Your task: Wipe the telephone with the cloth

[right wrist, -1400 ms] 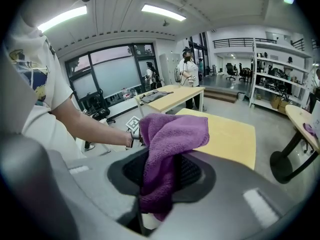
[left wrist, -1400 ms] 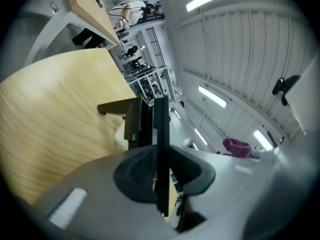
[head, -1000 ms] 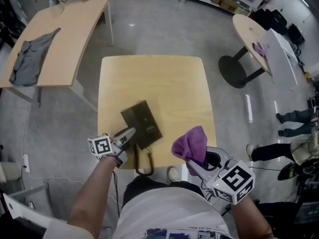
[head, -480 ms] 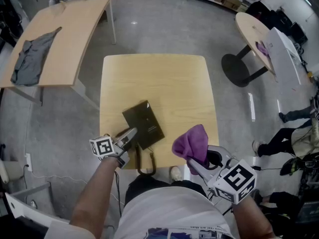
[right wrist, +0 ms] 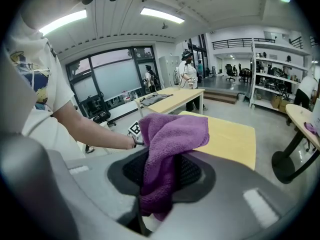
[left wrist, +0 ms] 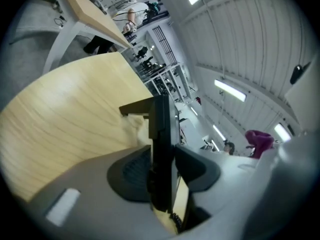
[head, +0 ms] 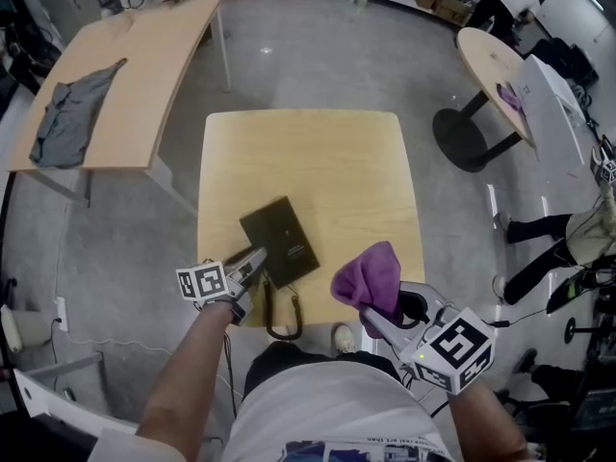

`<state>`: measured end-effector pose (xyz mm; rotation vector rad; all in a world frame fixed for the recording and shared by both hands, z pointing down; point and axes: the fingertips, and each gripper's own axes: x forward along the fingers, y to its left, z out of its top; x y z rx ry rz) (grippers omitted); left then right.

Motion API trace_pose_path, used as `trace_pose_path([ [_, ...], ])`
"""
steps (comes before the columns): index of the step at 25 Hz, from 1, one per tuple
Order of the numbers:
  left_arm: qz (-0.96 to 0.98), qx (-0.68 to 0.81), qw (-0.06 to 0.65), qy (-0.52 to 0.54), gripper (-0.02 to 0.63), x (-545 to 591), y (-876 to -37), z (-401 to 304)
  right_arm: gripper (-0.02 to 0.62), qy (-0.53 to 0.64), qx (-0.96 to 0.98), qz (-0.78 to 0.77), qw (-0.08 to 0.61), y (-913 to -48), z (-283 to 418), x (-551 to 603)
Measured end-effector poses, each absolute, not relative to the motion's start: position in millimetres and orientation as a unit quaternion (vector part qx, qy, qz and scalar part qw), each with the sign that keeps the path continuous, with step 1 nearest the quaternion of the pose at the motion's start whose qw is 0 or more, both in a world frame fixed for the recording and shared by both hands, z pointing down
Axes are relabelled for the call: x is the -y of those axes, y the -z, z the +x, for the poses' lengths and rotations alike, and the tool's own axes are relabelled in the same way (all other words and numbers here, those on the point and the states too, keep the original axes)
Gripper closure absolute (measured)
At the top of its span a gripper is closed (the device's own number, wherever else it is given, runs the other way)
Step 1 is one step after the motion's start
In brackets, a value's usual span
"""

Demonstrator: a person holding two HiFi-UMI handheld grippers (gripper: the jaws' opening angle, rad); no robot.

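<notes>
no wiping shows yet. the telephone [head: 279, 242] lies near the table [head: 318, 152] front edge, its corner between our left gripper [head: 256, 256] jaws, which have just been opening and look slack. our right gripper [head: 383, 316] pinches the purple cloth [head: 369, 275], apart from the phone, so we judge the whole wipe remains.

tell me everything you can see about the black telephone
The telephone is a flat, black, rectangular unit, plastic by the look of it. It lies askew on the light wooden table, near the table's front edge. A dark coiled cord loops from its near end past that edge. Its near edge stands between the jaws of the left gripper, which have just been opening; the pads sit close beside both faces.
</notes>
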<state>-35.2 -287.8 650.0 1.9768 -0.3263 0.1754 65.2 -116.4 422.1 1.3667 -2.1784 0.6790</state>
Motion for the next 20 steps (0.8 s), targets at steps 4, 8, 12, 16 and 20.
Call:
trace_pose_path([
  [4, 0.833, 0.155, 0.523, -0.091, 0.403, 291, -651, -36, 0.480, -0.249, 0.796, 0.498, 0.237, -424, 67, 115],
  [8, 0.834, 0.176, 0.513, -0.099, 0.411, 293, -650, -41, 0.480, -0.248, 0.799, 0.496, 0.233, -424, 68, 112],
  [12, 0.839, 0.182, 0.503, -0.096, 0.401, 291, -641, -42, 0.480, -0.247, 0.801, 0.495, 0.229, -422, 73, 105],
  [16, 0.842, 0.210, 0.489, -0.088, 0.383, 294, -624, -52, 0.480, -0.240, 0.812, 0.482, 0.225, -419, 77, 103],
  [20, 0.851, 0.245, 0.459, -0.073, 0.382, 286, -599, -69, 0.480, -0.227, 0.828, 0.464, 0.218, -417, 84, 102],
])
